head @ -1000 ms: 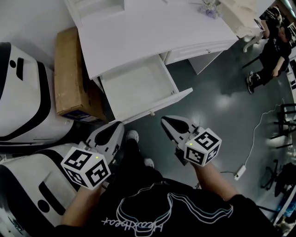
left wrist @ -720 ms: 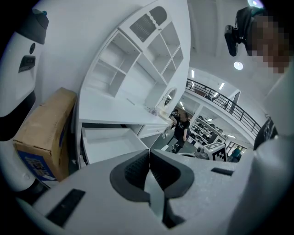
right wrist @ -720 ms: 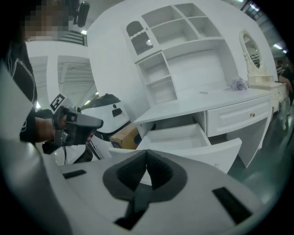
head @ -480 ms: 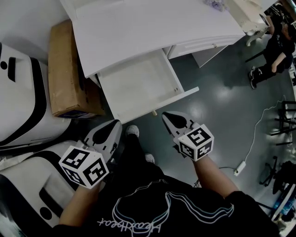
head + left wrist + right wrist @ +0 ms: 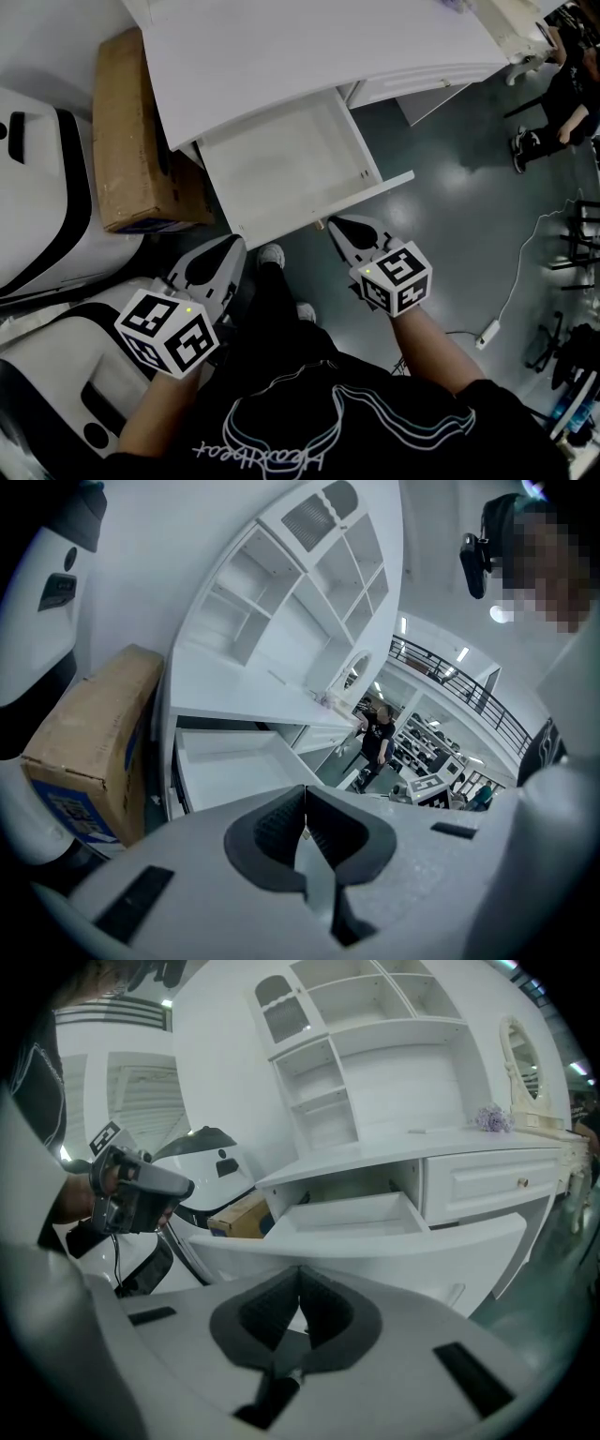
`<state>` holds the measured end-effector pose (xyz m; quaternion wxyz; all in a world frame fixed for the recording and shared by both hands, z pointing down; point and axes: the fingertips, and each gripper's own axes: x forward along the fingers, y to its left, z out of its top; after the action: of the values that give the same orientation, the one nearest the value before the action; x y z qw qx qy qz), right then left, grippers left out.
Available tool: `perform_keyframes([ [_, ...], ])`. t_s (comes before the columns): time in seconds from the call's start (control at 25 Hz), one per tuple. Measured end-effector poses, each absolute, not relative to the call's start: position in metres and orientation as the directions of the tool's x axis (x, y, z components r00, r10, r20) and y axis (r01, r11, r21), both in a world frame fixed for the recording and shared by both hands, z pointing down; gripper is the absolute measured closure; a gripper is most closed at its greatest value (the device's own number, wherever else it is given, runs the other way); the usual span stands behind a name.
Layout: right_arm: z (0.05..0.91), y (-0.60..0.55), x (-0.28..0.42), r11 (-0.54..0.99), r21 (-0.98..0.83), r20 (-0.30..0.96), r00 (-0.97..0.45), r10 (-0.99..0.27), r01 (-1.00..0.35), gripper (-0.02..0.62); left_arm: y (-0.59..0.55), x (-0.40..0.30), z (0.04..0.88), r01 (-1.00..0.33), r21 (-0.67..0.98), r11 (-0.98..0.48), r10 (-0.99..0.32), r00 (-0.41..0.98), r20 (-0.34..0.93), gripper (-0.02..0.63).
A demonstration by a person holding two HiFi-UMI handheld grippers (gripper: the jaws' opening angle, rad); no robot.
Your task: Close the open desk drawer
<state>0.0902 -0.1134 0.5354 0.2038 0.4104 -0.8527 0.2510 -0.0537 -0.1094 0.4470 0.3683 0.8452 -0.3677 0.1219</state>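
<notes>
The drawer stands open and empty under the desk. Its front panel runs crosswise directly ahead of the right gripper, which has its jaws closed on nothing and its tip just short of the panel. The left gripper, likewise closed and empty, sits slightly farther back. A cardboard box lies forward-left of it. Nothing appears to obstruct a forward push.

Upside-down cursive across the shirt seems to read "Heartbeat"; the blue label on the box is too small to read
</notes>
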Motion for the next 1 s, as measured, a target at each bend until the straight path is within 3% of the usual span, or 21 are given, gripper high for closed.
perform_keyframes([
  [1.0, 0.541, -0.142, 0.083, 0.51, -0.267, 0.567, -0.561, -0.603, -0.818, 0.589, -0.138, -0.055, 0.459, -0.707, 0.536, -0.46, -0.513, 0.705, 0.489, 0.6],
])
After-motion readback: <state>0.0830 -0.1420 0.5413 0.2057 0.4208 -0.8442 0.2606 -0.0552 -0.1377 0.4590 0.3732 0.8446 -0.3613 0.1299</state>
